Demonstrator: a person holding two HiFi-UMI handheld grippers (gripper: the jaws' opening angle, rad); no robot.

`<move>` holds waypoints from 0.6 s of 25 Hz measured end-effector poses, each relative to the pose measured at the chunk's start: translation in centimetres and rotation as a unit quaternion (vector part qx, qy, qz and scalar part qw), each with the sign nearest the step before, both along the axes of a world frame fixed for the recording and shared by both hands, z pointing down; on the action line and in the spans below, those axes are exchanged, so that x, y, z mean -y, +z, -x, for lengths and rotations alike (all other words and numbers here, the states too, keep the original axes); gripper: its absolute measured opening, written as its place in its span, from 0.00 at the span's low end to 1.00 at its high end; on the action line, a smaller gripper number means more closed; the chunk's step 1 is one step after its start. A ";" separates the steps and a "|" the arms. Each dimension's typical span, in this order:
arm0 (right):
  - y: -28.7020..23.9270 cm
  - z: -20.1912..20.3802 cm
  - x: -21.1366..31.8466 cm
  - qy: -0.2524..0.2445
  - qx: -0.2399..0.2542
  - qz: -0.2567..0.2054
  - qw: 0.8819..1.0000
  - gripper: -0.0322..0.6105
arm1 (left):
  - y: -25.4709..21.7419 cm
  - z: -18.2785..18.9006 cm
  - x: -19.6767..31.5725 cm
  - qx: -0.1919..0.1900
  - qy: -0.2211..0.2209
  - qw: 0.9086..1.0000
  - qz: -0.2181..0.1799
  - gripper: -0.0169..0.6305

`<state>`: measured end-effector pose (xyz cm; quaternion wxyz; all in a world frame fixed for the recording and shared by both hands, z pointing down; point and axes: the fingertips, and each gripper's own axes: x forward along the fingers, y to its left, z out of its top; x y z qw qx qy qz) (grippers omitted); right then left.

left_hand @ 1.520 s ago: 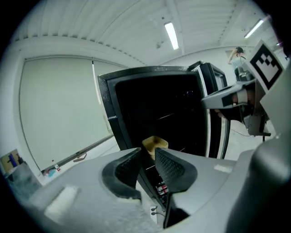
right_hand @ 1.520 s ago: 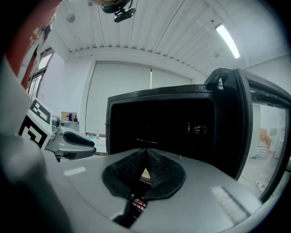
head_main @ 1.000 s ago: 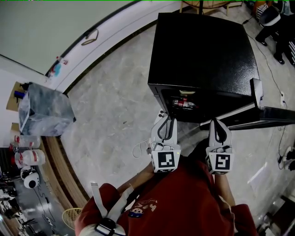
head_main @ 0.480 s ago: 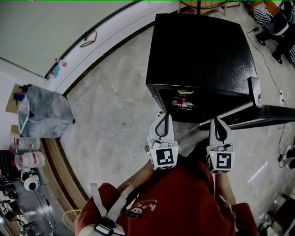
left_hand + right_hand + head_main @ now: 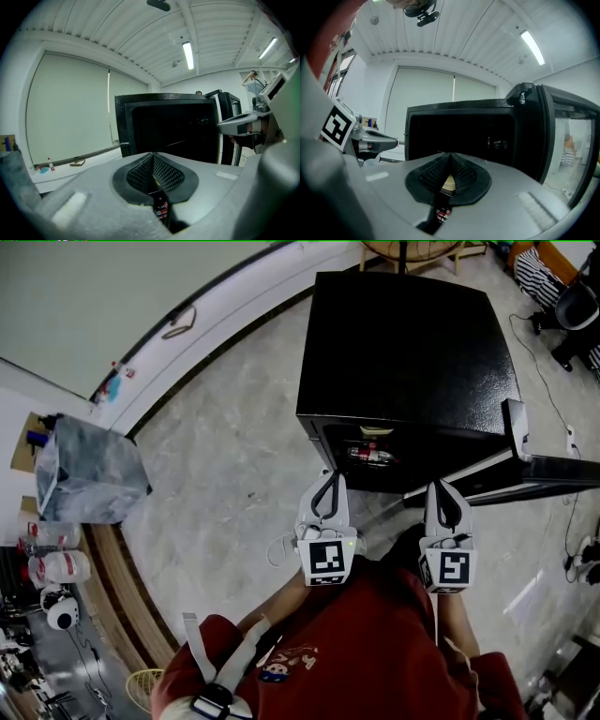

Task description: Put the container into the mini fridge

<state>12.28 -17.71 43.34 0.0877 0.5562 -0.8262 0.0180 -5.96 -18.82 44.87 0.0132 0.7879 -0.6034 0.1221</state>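
Observation:
A black mini fridge (image 5: 408, 352) stands on the floor with its door (image 5: 525, 474) swung open to the right. Just inside its opening I see a cream-lidded container (image 5: 374, 430) and a red-labelled item (image 5: 367, 454) lying below it. My left gripper (image 5: 326, 491) and right gripper (image 5: 441, 498) hang side by side just in front of the opening, both shut with nothing between the pads. In the left gripper view the shut left gripper (image 5: 153, 154) points at the dark fridge (image 5: 173, 126). In the right gripper view the right gripper (image 5: 450, 153) does the same, facing the fridge (image 5: 454, 136).
A clear plastic bin (image 5: 89, 470) sits on the floor at the left, by the curved wall base. Cables (image 5: 562, 409) trail to the right of the fridge. A seated person (image 5: 562, 287) is at the far top right. The open door (image 5: 562, 136) stands to my right.
My left gripper has drifted slightly to the left. The right gripper has hardly moved. Both stay shut.

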 end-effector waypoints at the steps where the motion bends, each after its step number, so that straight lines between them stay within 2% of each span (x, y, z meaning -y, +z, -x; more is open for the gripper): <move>1: 0.0 -0.1 0.0 0.001 -0.001 0.001 1.000 0.05 | 0.0 0.0 0.0 0.000 0.001 1.000 -0.001 0.04; 9: -1.0 0.0 0.5 0.002 -0.004 -0.023 1.000 0.05 | 0.1 -0.1 0.1 -0.001 0.010 1.000 0.000 0.04; 15: -0.9 0.2 0.7 0.004 -0.002 -0.018 1.000 0.05 | 0.5 -0.3 0.2 -0.003 0.016 1.000 0.005 0.04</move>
